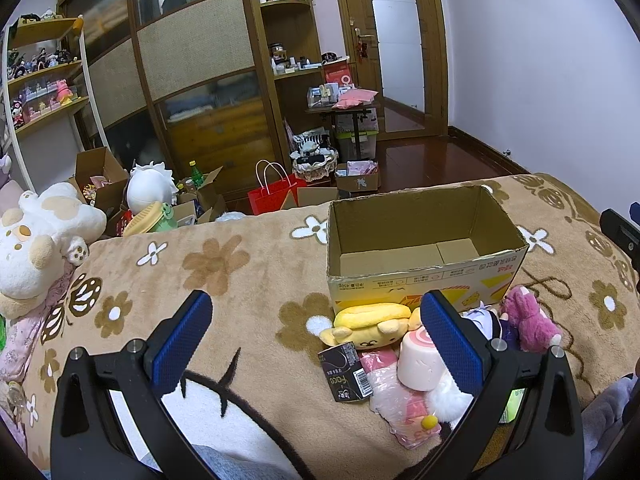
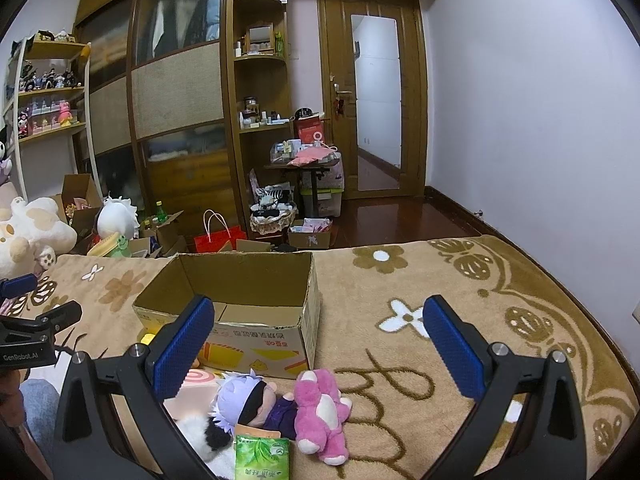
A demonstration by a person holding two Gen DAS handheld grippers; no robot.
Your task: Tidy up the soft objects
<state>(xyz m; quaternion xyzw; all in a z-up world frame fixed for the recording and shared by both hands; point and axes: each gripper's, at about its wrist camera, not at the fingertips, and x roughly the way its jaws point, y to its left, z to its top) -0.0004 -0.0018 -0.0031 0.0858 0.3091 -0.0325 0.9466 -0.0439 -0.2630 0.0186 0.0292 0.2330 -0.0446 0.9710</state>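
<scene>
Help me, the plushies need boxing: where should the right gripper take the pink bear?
Grip the pink bear across its torso, coming from above. It lies flat on the blanket, its right side clear; the doll crowds its left.

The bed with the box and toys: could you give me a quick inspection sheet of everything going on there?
Surface: brown flowered blanket on a bed.
Job's things: open cardboard box, nothing seen inside; pink plush, yellow plush and doll lie in front.
Clutter: black packet, green packet.
Tongs: left tongs and right tongs open, holding nothing.
Cables: nothing seen.
Surroundings: wardrobe, door, red bag.
</scene>
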